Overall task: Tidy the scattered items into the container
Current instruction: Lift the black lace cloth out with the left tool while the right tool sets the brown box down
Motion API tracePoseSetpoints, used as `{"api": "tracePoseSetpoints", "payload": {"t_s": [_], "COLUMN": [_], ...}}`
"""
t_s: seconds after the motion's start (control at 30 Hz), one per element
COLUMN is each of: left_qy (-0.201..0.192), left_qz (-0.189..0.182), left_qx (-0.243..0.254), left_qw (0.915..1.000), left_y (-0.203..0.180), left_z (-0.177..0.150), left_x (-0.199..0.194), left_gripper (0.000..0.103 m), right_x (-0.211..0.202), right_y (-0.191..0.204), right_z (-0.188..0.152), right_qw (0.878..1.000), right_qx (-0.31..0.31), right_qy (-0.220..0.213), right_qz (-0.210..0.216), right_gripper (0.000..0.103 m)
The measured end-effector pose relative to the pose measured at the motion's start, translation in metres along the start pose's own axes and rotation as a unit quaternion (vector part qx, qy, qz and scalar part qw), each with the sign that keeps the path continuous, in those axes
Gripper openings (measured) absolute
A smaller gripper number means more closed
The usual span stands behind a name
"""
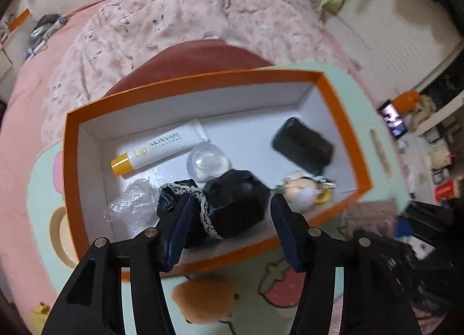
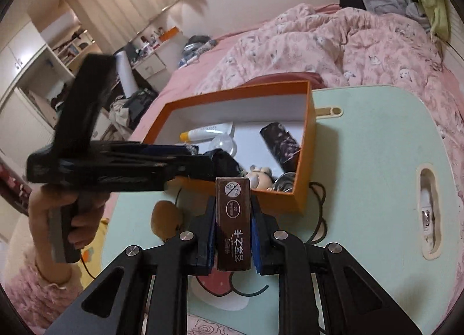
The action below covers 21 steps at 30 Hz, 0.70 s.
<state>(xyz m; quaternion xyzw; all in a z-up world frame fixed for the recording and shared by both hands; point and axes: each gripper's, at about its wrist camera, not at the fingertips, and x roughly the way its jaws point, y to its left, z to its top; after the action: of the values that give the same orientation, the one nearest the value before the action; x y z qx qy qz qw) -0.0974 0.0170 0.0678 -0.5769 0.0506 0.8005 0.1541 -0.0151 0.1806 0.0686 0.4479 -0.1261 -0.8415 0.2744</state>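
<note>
Mint-green lap table (image 2: 362,137) carries the orange box (image 2: 304,161) beside pink bedding (image 2: 333,42).

Left gripper (image 1: 229,219), jaws spread, hand (image 2: 62,219) grasping its handle at 8 o'clock; right gripper (image 2: 233,216), jaws clamped at 6 o'clock.

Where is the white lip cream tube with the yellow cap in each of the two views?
Left wrist view: the lip cream tube lies in the far left part of the orange box, cap pointing left.
Right wrist view: the tube is in the box's far left corner, above the left gripper.
Shared landmark: the black case in the box's right part.
</note>
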Motion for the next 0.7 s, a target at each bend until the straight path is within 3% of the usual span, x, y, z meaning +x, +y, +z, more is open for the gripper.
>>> {"api": "tracePoseSetpoints", "payload": {"t_s": [0.07,0.13,0.3,0.47,0.6,0.7], "left_qy": [0.003,0.008,-0.005,-0.076,-0.139,-0.135], "left_qz": [-0.001,-0.011,-0.06,-0.127,-0.162,-0.195], "left_qx": [-0.005,-0.018,-0.049,-0.074,-0.062,-0.053], "left_qw": [1.0,0.9997,0.997,0.9862,0.975,0.9702], "left_y": [0.004,0.013,0.03,0.042,0.036,0.026], "left_z": [0.001,0.002,0.005,0.001,-0.033,-0.073], "left_x": [0.008,0.012,0.01,-0.034,-0.082,-0.081], "left_gripper": [0.056,0.043,0.03,0.028,0.028,0.028], "right_x": [0.003,0.006,0.008,0.007,0.013,0.025], "right_y": [0.001,0.004,0.005,0.011,0.027,0.033], "right_z": [-0.003,-0.007,-0.013,-0.019,-0.025,-0.033], "right_qw": [1.0,1.0,0.999,0.999,0.999,0.997], "right_qx": [-0.001,-0.011,-0.017,-0.026,-0.044,-0.058], "right_qy": [0.004,0.005,0.008,0.014,0.031,0.041], "right_qz": [0.006,-0.009,-0.026,-0.015,0.007,-0.012], "right_gripper": [0.02,0.02,0.02,0.02,0.02,0.02]}}
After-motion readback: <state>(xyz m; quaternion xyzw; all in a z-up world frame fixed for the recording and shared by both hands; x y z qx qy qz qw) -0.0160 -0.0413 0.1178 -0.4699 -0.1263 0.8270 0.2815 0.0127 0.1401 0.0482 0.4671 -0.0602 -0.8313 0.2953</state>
